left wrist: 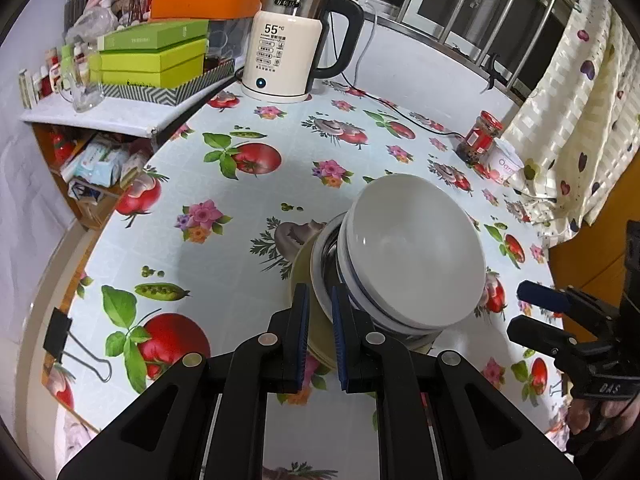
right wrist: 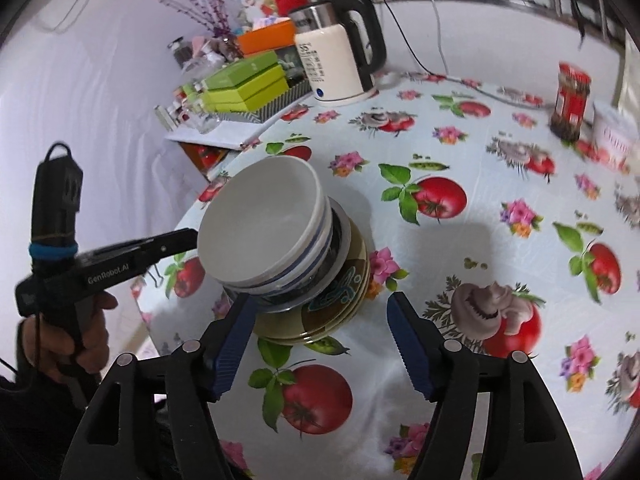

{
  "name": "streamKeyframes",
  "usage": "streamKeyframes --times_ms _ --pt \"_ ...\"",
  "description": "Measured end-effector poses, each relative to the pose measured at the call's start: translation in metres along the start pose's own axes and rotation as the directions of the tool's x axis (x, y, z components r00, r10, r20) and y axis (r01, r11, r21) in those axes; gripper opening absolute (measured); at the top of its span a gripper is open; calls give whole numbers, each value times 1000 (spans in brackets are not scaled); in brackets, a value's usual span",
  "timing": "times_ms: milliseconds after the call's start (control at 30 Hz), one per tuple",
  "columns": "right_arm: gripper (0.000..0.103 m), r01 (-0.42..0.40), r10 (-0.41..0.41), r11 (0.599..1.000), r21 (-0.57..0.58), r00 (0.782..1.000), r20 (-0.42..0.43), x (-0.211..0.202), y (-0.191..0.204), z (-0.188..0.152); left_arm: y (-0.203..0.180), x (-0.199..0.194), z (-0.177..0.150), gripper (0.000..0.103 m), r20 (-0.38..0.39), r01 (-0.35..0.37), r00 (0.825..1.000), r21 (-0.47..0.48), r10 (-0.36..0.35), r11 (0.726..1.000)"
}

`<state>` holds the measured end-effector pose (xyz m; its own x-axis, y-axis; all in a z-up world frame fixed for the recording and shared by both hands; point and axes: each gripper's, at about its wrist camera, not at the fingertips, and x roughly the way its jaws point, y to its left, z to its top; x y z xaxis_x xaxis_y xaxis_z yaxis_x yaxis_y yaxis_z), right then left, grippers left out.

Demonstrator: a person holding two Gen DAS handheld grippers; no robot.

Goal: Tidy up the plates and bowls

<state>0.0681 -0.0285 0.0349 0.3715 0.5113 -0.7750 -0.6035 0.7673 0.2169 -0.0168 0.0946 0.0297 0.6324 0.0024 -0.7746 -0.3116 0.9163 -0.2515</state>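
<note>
In the left wrist view, a white electric kettle [left wrist: 286, 56] at the far edge of the table is marked "55°C" above rows of small print too fine to be read. To its left, green boxes [left wrist: 150, 56] are stacked in a striped tray under an orange box [left wrist: 204, 4]. At the far right, a red-labelled jar [left wrist: 480, 138] holding a dark preserve is seen beside a white tub [left wrist: 506, 162] lettered "Dam…". A stack is held tilted above the fruit-patterned tablecloth [left wrist: 224, 248]: a white bowl [left wrist: 416, 252], empty, is nested in a blue-banded bowl, a steel bowl [left wrist: 326, 264] and olive plates [left wrist: 304, 276]. The left gripper [left wrist: 320, 304] is nearly closed, its blue pads clamped on the olive plate rim. The right gripper [left wrist: 528, 312], marked "DAS", is seen at the right edge, slightly parted and apart from the stack.

In the right wrist view, "GenRobot.AI" is read on the left gripper's body [right wrist: 108, 272] at the left. The right gripper [right wrist: 320, 312] is spread wide and grips nothing; its left pad lies just beside the stack. The white bowl [right wrist: 260, 220] tops the blue-banded bowl [right wrist: 292, 276] and the olive plates [right wrist: 320, 316], one bearing a teal motif. The kettle [right wrist: 332, 68], the jar [right wrist: 572, 100] and the tub [right wrist: 614, 140] are seen far off, their lettering blurred.
</note>
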Motion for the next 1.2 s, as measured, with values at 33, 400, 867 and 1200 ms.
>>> streamKeyframes --times_ms 33,400,867,1200 --pt "70 12 -12 1000 -16 1000 3 -1 3 -1 -1 -1 -1 12 2 -4 1000 5 4 1000" --pt "76 99 -96 987 -125 995 23 -1 26 -23 -15 -5 -18 12 0 -70 998 57 70 996" --pt "78 113 -114 987 -115 993 -2 6 29 -38 -21 3 -32 12 -29 -95 995 79 97 992" --pt "78 115 -116 987 -110 993 -5 9 28 -39 -20 3 -34 12 -27 -115 993 78 117 990"
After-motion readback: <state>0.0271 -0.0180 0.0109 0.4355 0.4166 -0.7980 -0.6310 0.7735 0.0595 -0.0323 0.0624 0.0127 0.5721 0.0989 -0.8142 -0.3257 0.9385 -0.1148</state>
